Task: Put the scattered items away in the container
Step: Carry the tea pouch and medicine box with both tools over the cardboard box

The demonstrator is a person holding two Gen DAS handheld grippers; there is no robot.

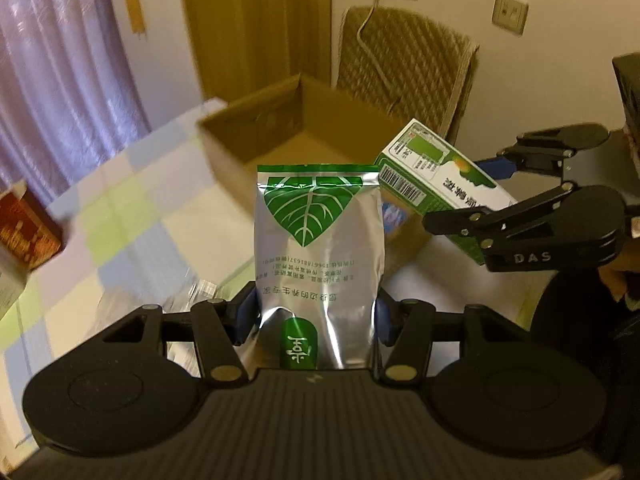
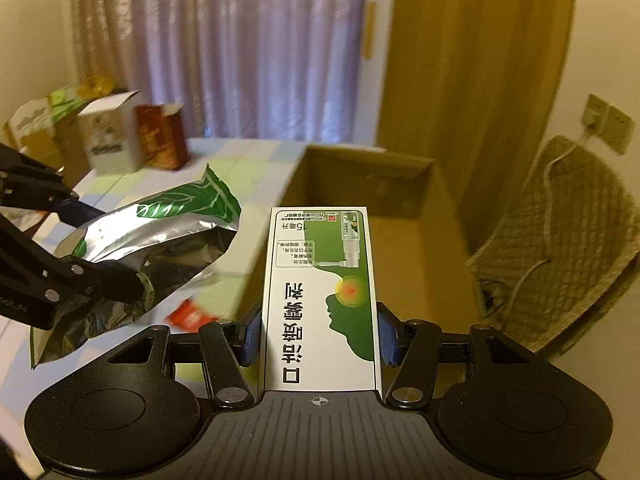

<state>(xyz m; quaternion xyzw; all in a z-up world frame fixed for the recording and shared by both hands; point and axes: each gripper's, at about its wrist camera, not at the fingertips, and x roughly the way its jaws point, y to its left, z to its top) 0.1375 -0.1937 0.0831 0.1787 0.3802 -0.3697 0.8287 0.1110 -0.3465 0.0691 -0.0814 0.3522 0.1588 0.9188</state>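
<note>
A silver foil pouch (image 1: 318, 256) with a green leaf print is clamped upright in my left gripper (image 1: 316, 320), in front of the open cardboard box (image 1: 256, 128). My right gripper (image 2: 319, 332) is shut on a green and white medicine box (image 2: 320, 296), held just short of the cardboard box (image 2: 400, 216). In the left wrist view, the right gripper (image 1: 476, 196) comes in from the right with the medicine box (image 1: 436, 184) at the cardboard box's near right corner. The right wrist view has the left gripper (image 2: 104, 248) at the left with the pouch (image 2: 152, 248).
A checked tablecloth (image 1: 120, 216) covers the table. Red and white cartons (image 2: 136, 140) stand at its far left end. A small red packet (image 2: 188, 316) and clear plastic (image 1: 188, 296) lie on the cloth. A quilted chair back (image 1: 404, 64) stands behind the box, with curtains beyond.
</note>
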